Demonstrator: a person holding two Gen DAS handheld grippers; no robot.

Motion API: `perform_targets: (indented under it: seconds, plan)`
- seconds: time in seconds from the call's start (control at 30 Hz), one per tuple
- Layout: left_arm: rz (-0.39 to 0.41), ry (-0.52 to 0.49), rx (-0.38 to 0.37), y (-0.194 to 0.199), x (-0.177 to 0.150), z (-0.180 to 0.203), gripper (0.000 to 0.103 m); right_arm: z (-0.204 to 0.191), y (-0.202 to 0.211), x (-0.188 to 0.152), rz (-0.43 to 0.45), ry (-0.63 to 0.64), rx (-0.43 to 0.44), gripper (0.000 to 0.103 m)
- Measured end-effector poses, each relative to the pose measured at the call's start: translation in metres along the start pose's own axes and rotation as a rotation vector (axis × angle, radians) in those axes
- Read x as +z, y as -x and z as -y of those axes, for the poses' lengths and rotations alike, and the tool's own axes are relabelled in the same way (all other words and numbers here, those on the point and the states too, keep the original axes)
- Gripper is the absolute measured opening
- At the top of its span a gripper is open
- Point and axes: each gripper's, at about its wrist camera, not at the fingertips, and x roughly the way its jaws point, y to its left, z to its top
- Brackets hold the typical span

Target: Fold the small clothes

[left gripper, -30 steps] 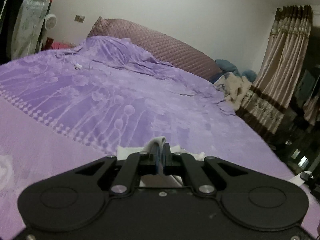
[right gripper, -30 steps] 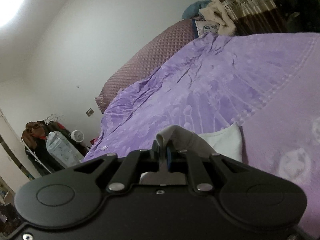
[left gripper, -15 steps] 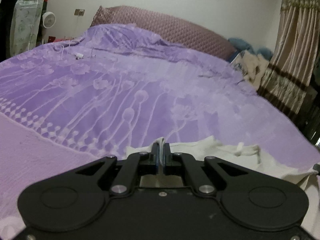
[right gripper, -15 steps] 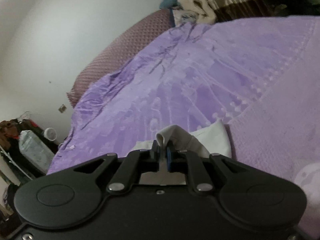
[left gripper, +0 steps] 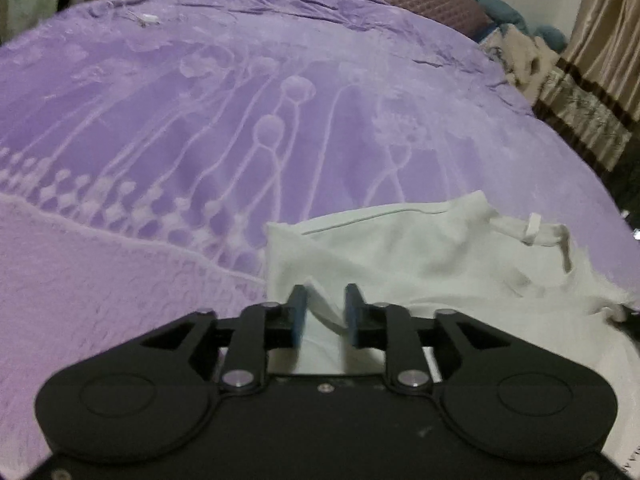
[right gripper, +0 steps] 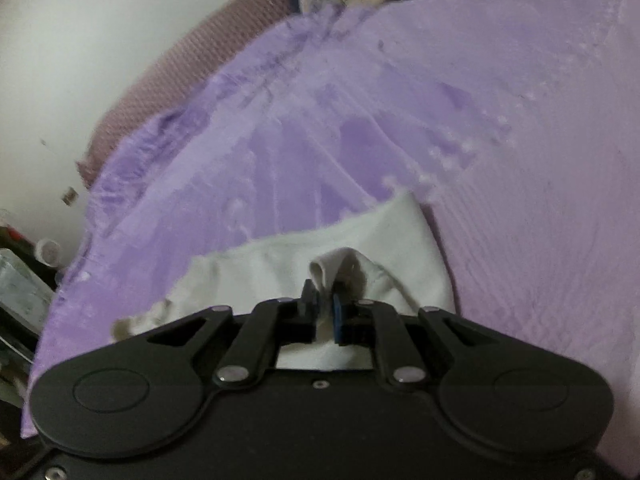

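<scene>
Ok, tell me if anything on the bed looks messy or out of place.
Only the white garment: it lies rumpled on the purple bedspread, with its drawstring trailing loose. The left gripper has just been opening, with a fold loose between its fingers; the right gripper pinches another fold.

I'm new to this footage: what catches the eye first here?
A white garment lies on the purple bedspread, just ahead of both grippers. The right gripper pinches a fold of it; the left gripper has just been opening, with a fold loose between its jaws.
</scene>
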Motion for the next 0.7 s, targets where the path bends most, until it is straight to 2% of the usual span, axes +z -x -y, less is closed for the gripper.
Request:
perform_targets:
  seconds: [0.03,0.1,0.17,0.23,0.3,0.37,0.47,0.53,0.6,0.7]
  plan:
    - [-0.013,0.008,-0.037,0.0,0.003,-0.003,0.044,0.002,-0.004,0.0,-0.017,-0.005,-0.001,0.004]
    - [-0.026,0.035,-0.059,0.002,0.009,-0.007,0.058,0.002,-0.01,0.004,-0.052,0.001,-0.004,0.007]
    - [-0.024,0.052,0.008,0.01,0.02,-0.01,0.061,0.0,-0.009,0.012,-0.087,0.01,0.001,0.013]
    - [0.003,0.085,0.03,0.023,0.03,-0.017,0.061,-0.002,-0.002,0.024,-0.118,-0.007,0.013,0.026]
    - [0.028,0.137,0.017,0.042,0.038,-0.027,0.061,-0.003,0.016,0.036,-0.087,-0.025,0.009,0.058]
    - [0.055,0.152,0.003,0.066,0.045,-0.032,0.061,-0.005,0.041,0.049,-0.019,-0.02,-0.014,0.07]
    - [0.06,0.125,0.006,0.097,0.041,-0.023,0.062,-0.007,0.075,0.065,0.019,-0.043,-0.053,0.07]
    - [0.033,0.083,0.004,0.114,0.028,-0.011,0.063,-0.009,0.099,0.065,0.012,-0.063,-0.03,0.07]
    - [0.006,0.008,0.022,0.126,0.007,0.005,0.064,-0.019,0.118,0.053,-0.008,-0.01,-0.01,0.07]
    - [-0.027,-0.066,0.057,0.134,-0.033,0.017,0.065,-0.044,0.14,0.018,-0.028,0.153,-0.028,0.07]
